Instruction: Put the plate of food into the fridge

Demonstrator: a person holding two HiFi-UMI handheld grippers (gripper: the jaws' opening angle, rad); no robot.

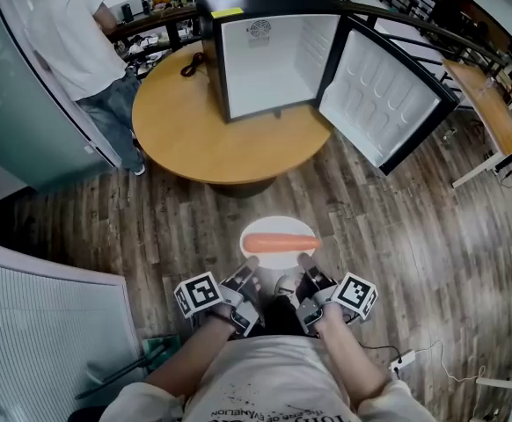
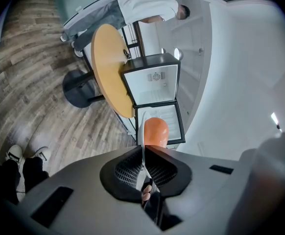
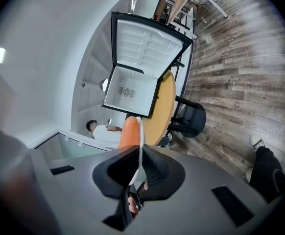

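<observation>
A white plate [image 1: 278,255] carrying an orange carrot [image 1: 279,243] hangs over the wooden floor in front of me. My left gripper [image 1: 249,280] is shut on the plate's near left rim and my right gripper [image 1: 307,267] is shut on its near right rim. In the left gripper view the plate's edge [image 2: 143,153] runs between the jaws, with the carrot [image 2: 155,131] beyond. The right gripper view shows the plate rim [image 3: 141,148] clamped and the carrot [image 3: 130,133] beside it. The black mini fridge [image 1: 265,51] stands on the round table ahead, empty, its door [image 1: 386,95] swung open to the right.
The round wooden table [image 1: 212,130] stands on one central base. A person in a white shirt [image 1: 76,33] stands at the far left by a glass partition. A desk [image 1: 493,112] is at the right, cables lie on the floor [image 1: 405,359], and a white panel [image 1: 45,332] is near left.
</observation>
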